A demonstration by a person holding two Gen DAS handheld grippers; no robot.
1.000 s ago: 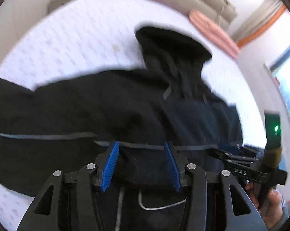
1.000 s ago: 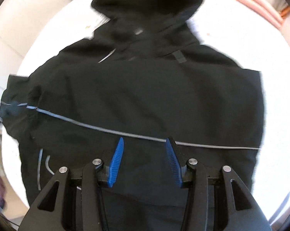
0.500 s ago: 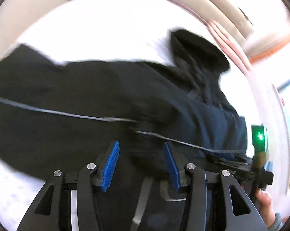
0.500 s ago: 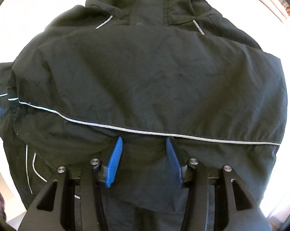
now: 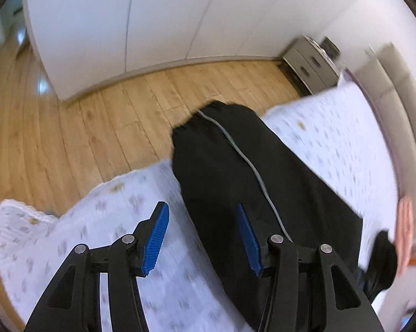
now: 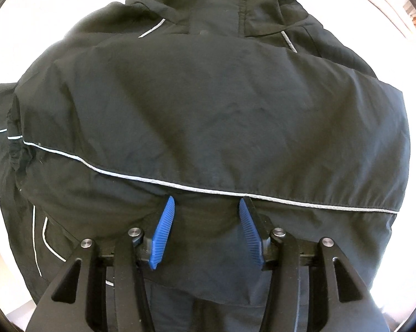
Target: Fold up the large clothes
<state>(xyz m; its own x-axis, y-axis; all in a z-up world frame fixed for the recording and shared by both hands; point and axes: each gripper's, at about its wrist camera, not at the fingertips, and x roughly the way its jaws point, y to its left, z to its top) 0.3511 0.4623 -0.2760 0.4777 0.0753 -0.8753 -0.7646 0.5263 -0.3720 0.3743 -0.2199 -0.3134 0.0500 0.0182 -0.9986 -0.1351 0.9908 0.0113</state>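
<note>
Left wrist view: your left tool (image 5: 201, 238) hangs over the bed (image 5: 332, 138) edge, jaws about half apart, nothing between the blue pads; they've just eased a bit wider.
Sleeve: black jacket sleeve (image 5: 249, 166) w/ grey piping runs from bed out past the edge; cuff hangs over the wood floor (image 5: 83, 116). Right pad sits over the sleeve, left pad over the sheet; contact can't be told, pic is blurred.
Containers: only a grey drawer unit (image 5: 310, 66) by the wall, drawers shut, contents can't tell.
Right wrist view: your right tool (image 6: 205, 231) points down at the jacket (image 6: 208, 105), jaws about half apart, tips pressed into the cloth just below the reflective stripe (image 6: 180, 186). Fabric lies between the pads; no pinch seen.
Jacket: spread flat on the bed, collar and snaps at top.
Only left view shows: floor, white cupboards (image 5: 152, 13), cuff.
Only right view shows: jacket body, collar, stripe across it.
</note>
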